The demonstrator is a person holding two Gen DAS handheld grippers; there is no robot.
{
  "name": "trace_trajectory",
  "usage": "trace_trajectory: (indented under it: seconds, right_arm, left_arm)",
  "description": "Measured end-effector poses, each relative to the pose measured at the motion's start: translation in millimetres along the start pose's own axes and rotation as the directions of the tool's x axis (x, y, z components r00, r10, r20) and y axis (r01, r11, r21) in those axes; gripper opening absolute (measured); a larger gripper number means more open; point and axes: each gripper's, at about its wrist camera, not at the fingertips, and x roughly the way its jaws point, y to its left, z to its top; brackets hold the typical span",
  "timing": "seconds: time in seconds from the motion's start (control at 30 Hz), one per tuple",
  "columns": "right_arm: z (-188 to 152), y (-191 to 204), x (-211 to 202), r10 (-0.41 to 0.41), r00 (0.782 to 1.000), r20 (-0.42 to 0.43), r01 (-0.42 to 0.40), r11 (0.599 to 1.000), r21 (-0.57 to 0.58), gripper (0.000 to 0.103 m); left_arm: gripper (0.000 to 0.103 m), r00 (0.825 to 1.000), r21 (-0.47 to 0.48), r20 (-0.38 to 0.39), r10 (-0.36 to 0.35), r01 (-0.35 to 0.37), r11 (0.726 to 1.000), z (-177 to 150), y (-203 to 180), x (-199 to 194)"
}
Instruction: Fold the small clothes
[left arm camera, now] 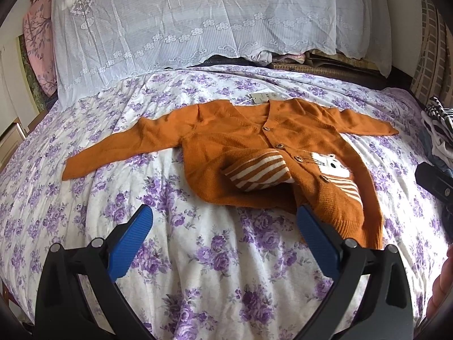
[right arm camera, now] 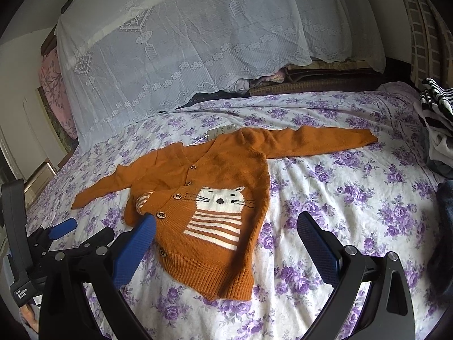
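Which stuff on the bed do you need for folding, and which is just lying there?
For the job:
- orange cardigan with a cat on it, spread on the bedspread, one front flap turned up
- left gripper, open
- right gripper, open

Just lying about:
- striped clothes pile at the bed's right edge
- white lace cover at the back
- floral bedspread

Soft, even daylight — sharp centre, strong fisheye bending and dark vignetted corners.
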Motion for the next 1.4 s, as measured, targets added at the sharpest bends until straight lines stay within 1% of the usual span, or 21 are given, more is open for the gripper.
trace_trajectory:
  seconds: [0.97,1.4]
  right_arm:
    - [-0.2,-0.2,0.7,0.0,1.0,0.001,0.0,1.0,0.0,0.1]
    - [-1.1,-0.3,1.1,0.002,1.0,0.0,-0.002,1.0,0.001,0.1]
  left_arm:
    - [0.099,1.0,-0.003,-0.002,-0.001,0.001,1.0,-1.2,0.4,0.7]
    - [0.099,1.0,-0.003,-0.008,-0.002,0.002,1.0,-8.1,-1.7,1.3]
